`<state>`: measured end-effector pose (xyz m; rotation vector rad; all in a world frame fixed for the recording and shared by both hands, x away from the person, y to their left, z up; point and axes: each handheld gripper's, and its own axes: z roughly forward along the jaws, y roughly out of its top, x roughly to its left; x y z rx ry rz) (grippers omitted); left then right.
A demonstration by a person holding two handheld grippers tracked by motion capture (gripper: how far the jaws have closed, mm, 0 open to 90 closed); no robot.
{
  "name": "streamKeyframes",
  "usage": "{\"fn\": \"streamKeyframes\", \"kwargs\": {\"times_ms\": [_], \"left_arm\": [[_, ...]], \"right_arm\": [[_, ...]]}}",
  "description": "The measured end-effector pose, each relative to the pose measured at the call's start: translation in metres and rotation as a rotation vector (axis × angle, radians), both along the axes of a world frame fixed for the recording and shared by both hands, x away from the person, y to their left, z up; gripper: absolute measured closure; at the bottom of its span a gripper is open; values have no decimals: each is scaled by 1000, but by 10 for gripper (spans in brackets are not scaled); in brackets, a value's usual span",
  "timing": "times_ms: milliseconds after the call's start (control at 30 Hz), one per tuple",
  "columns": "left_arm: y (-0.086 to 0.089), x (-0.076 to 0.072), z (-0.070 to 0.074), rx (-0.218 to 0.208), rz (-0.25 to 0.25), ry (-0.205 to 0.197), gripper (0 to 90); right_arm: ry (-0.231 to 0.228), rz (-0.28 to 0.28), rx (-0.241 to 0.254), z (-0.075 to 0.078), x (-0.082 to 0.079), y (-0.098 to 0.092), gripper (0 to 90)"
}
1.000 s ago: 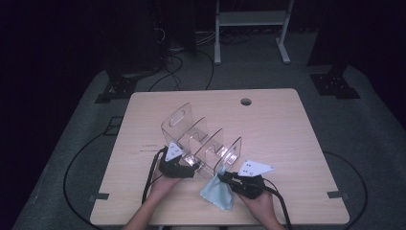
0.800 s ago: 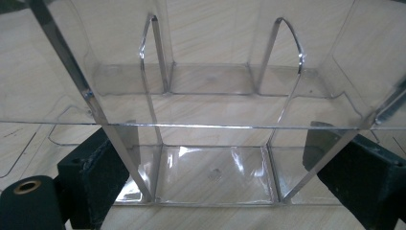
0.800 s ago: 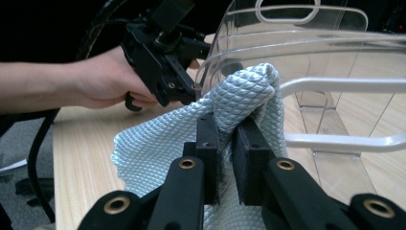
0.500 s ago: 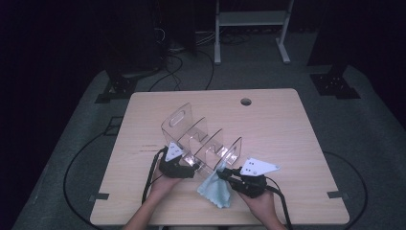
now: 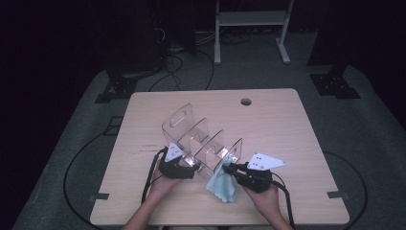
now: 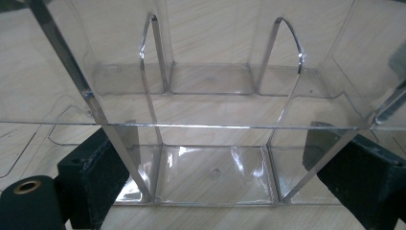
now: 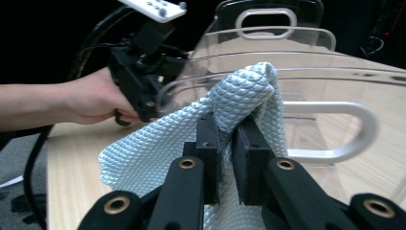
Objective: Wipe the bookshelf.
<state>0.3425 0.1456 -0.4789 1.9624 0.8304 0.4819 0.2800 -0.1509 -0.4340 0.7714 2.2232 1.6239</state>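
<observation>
A clear plastic organizer with several compartments stands in the middle of the wooden table. My left gripper holds its near left end. In the left gripper view the two jaws sit outside the organizer's clear walls, clamped on it. My right gripper is shut on a light-blue textured cloth, which hangs down to the table. In the right gripper view the cloth is bunched above the right gripper and pressed against the organizer's handled end wall.
A round cable hole sits near the table's far edge. Black cables trail from both grippers off the near edge. On the floor behind the table stand dark stand bases and a white frame.
The right gripper has shifted slightly right and away from me, bringing the cloth up against the organizer's end. The left gripper and the organizer have stayed put.
</observation>
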Motion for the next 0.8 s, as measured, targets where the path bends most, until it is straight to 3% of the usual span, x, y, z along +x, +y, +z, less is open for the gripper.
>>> {"fn": "streamKeyframes", "kwargs": {"times_ms": [200,300,433,633,800], "left_arm": [[0,0,0,3,-1,-1,83],[0,-1,0,1,-7,0,83],[0,-2,0,0,-13,1,83],[0,-2,0,1,-12,0,83],[-1,0,0,6,-2,1,82]], "right_arm": [[-3,-73,-36,-3,18,-14,814],[42,-56,7,-6,17,-14,814],[7,-24,-44,-5,8,-5,814],[19,-93,-49,-2,27,-20,814],[30,-102,-60,-1,38,-26,814]]}}
